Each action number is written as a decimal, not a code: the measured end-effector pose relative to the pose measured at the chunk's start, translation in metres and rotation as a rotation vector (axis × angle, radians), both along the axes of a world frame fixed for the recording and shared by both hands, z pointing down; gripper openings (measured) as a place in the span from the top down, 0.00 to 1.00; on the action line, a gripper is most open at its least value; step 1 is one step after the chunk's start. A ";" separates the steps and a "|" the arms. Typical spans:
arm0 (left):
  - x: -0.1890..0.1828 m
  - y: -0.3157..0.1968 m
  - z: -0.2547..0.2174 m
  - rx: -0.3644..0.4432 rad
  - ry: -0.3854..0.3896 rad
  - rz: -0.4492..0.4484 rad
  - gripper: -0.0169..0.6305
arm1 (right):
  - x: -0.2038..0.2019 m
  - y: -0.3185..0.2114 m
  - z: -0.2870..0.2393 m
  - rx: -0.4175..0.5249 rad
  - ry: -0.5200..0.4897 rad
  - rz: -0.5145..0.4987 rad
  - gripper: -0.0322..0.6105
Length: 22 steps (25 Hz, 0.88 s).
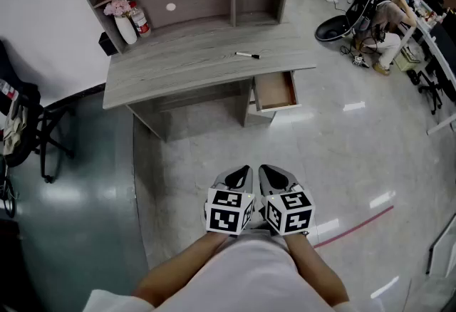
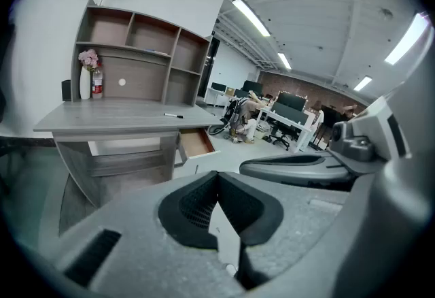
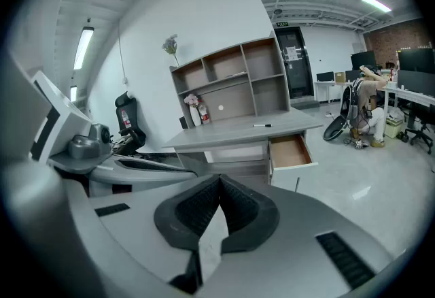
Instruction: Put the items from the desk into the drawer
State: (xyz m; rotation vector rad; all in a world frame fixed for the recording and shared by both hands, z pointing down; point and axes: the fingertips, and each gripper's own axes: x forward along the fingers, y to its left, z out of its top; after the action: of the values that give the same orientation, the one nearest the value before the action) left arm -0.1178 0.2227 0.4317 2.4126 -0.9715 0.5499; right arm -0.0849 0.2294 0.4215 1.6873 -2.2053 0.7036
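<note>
While left tongs [image 1: 240, 174] and right tongs [image 1: 271, 172] hang clenched, empty, before the grey wooden surface [image 1: 178, 61], its slim black marker [image 1: 248, 55] lies crosswise, straight ahead.

Grey floor [image 1: 214, 143] in front of the grey wood-grain desk [image 1: 178, 65] lies open. A brown-lined open drawer [image 1: 275, 91] projects from its right front; a white flower vase [image 1: 126, 29] occupies its left rear.

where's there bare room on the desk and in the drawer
The desk top is bare between the vase and bottle at back left and the marker toward the right. The open drawer looks empty. Crowded only at back left.
</note>
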 end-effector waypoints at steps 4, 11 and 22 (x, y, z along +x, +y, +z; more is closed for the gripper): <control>-0.004 -0.002 -0.001 0.001 0.004 -0.007 0.97 | -0.003 -0.002 -0.004 0.007 0.005 -0.006 0.95; -0.008 -0.005 0.000 0.002 0.006 -0.009 0.97 | -0.010 -0.002 -0.004 0.011 0.004 -0.014 0.95; -0.015 -0.019 0.000 0.012 -0.002 -0.038 0.97 | -0.011 -0.021 -0.006 0.030 -0.015 -0.023 0.95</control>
State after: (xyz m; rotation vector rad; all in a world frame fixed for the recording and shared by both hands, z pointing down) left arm -0.1323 0.2036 0.4314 2.3993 -1.0227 0.5344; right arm -0.0957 0.2083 0.4155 1.6737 -2.2523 0.6826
